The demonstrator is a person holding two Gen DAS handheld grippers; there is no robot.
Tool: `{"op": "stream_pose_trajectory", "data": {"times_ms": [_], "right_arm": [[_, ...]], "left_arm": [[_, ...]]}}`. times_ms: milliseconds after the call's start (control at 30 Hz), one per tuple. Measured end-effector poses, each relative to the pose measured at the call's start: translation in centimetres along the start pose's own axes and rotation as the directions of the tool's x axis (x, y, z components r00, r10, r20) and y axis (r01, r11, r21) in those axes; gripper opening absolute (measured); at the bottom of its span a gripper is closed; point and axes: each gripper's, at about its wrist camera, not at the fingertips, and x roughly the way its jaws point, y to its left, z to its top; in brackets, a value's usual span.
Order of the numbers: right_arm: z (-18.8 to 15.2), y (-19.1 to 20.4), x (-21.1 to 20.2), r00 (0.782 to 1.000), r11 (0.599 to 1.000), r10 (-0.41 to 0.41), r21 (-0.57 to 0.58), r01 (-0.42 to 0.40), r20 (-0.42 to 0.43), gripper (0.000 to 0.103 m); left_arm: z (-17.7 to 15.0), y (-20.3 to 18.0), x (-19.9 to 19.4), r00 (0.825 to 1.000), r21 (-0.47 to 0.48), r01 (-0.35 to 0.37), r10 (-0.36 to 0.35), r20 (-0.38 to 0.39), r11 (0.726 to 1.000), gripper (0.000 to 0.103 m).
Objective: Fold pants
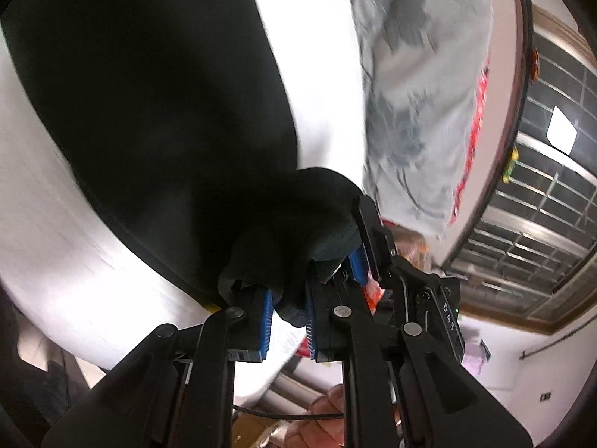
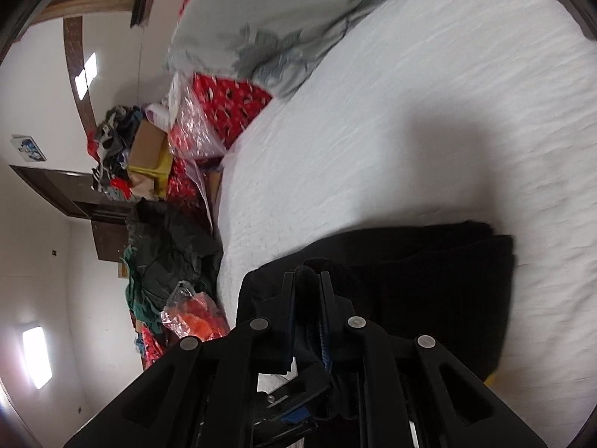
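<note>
Closest to us in the left wrist view, our left gripper (image 1: 289,298) is clenched on a bunched fold of the black pants (image 1: 149,93), its blue pads (image 1: 265,311) pressing dark cloth between them. Just beside it on the right, a second black gripper reaches into the same bunch; we take this to be our right one. In the right wrist view, our right gripper (image 2: 308,287) is likewise nipped shut on a ridge of the pants (image 2: 429,291), with fabric rising between the narrow jaws.

We judge the pants to be soft, limp and light, a knit or fleece that sags wherever it is unsupported and will not keep an edge by itself. It looks matte and grippy rather than slick, so a pinch should hold. Best hold is at the hem or waistband corners, both layers together, hands apart enough to keep the edge taut.

Beyond the grippers, the pants lie spread over the white bed (image 2: 429,112), partly lifted at our end. Farther off rests a grey patterned pillow (image 1: 421,86).
</note>
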Motion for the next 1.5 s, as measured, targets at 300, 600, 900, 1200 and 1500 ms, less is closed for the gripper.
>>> {"op": "stream_pose_trajectory", "data": {"times_ms": [300, 600, 900, 1200, 1500], "right_arm": [[-1.5, 1.3, 6.5, 0.987, 0.990, -0.136, -0.047, 0.132, -0.085, 0.023], [-4.3, 2.0, -4.1, 0.999, 0.998, 0.031, -0.061, -0.030, 0.028, 0.062], [-9.4, -8.4, -2.9, 0.982, 0.911, 0.174, 0.366, -0.190, 0.077, 0.061], [-8.5, -13.8, -4.0, 0.982, 0.882, 0.029, 0.458, -0.112, 0.184, 0.000], [-7.5, -6.0, -8.1, 0.982, 0.990, 0.005, 0.137, -0.031, 0.189, 0.027]], "left_arm": [[3.3, 4.1, -1.7, 0.999, -0.065, -0.035, 0.034, -0.024, 0.997, 0.013], [2.6, -0.4, -8.0, 0.970, 0.251, -0.218, 0.183, 0.158, 0.943, 0.053], [1.1, -3.7, -1.5, 0.898, 0.474, -0.435, 0.408, 0.166, 0.765, 0.053], [1.0, -2.7, 2.6, 0.705, 0.517, -0.696, 0.609, 0.363, 0.497, 0.053], [3.1, -5.3, -6.6, 0.791, 0.534, -0.609, 0.494, 0.361, 0.586, 0.052]]}}
